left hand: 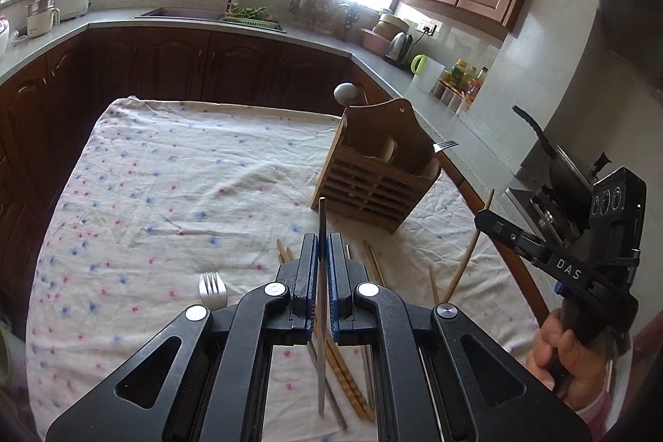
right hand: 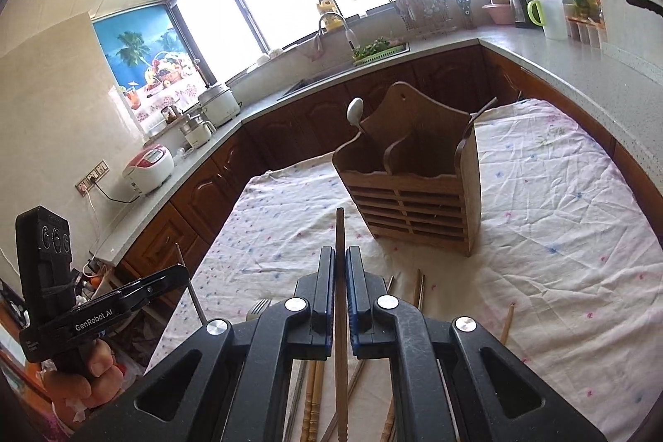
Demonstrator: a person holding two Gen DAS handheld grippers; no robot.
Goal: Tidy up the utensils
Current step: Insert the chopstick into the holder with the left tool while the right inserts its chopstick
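My left gripper (left hand: 322, 240) is shut on a thin metal chopstick (left hand: 322, 212) that stands upright above the flowered cloth (left hand: 165, 172). My right gripper (right hand: 340, 255) is shut on a wooden chopstick (right hand: 340, 230); in the left wrist view the right gripper (left hand: 482, 216) and its wooden chopstick (left hand: 466, 259) hang at the right. A slatted wooden utensil holder (left hand: 373, 181) (right hand: 414, 189) stands ahead of both grippers, with a spoon (left hand: 345, 94) (right hand: 355, 110) and a fork (left hand: 445, 145) in it. Loose chopsticks (left hand: 375, 264) (right hand: 420, 288) and a fork (left hand: 212, 291) lie on the cloth below.
The cloth-covered table's right edge (left hand: 514, 268) runs close to a grey counter (left hand: 398, 77). A pan (left hand: 555, 152) sits on the stove at far right. A sink (right hand: 315, 81), kettle (right hand: 518, 1) and rice cooker (right hand: 149, 166) line the counter. A hand (left hand: 567, 355) grips the right tool.
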